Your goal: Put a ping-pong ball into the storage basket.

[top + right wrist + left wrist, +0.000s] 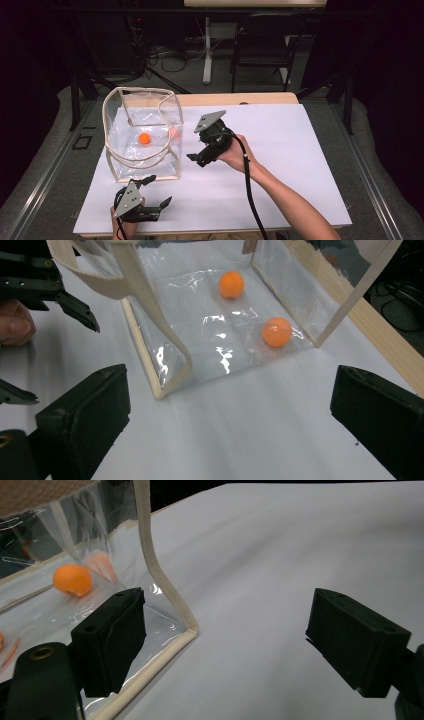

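Note:
A clear plastic bag (142,132) with beige trim stands open on the white sheet, left of centre. Two orange balls lie inside it, one in the middle (144,138) and one by its right wall (174,132); the right gripper view shows them as ball (231,284) and ball (276,331). My right gripper (196,150) is open and empty, just right of the bag and pointing at it. My left gripper (156,191) is open and empty near the bag's front right corner (190,630), with a ball (73,579) visible through the plastic.
The white sheet (280,150) covers the table, with bare wood (240,98) along the far edge. The right half of the sheet carries only the person's right forearm (285,200). A chair (262,45) and cables stand on the floor beyond the table.

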A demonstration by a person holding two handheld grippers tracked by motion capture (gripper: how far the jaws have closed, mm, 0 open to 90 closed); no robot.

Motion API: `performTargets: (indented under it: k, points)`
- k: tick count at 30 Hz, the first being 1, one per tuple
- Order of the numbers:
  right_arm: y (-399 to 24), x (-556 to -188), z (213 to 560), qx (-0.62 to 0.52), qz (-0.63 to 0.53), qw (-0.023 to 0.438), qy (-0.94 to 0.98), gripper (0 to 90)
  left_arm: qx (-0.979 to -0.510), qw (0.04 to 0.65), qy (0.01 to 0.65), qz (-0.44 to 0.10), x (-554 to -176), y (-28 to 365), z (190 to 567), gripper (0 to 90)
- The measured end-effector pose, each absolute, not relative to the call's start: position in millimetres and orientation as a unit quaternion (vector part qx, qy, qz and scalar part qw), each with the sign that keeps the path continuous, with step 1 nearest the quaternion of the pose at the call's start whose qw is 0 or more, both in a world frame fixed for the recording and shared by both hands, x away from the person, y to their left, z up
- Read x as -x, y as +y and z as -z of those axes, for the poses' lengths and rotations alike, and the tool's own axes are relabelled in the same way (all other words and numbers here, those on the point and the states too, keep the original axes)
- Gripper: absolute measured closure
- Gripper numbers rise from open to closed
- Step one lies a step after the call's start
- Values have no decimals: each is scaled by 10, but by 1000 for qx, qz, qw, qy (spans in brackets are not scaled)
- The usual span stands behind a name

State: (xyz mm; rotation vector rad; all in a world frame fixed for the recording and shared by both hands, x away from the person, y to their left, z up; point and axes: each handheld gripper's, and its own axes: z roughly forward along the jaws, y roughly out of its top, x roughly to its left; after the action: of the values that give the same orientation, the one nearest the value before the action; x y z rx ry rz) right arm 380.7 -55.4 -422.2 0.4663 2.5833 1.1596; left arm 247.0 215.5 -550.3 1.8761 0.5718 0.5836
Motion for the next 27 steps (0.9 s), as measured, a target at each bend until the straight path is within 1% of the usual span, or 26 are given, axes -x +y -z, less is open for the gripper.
performTargets:
  k: [27]
  points:
    - [-895, -3689, 4590, -179, -383, 130, 897, 16, -784, 519, 237, -243, -2464, 2139, 5504, 157]
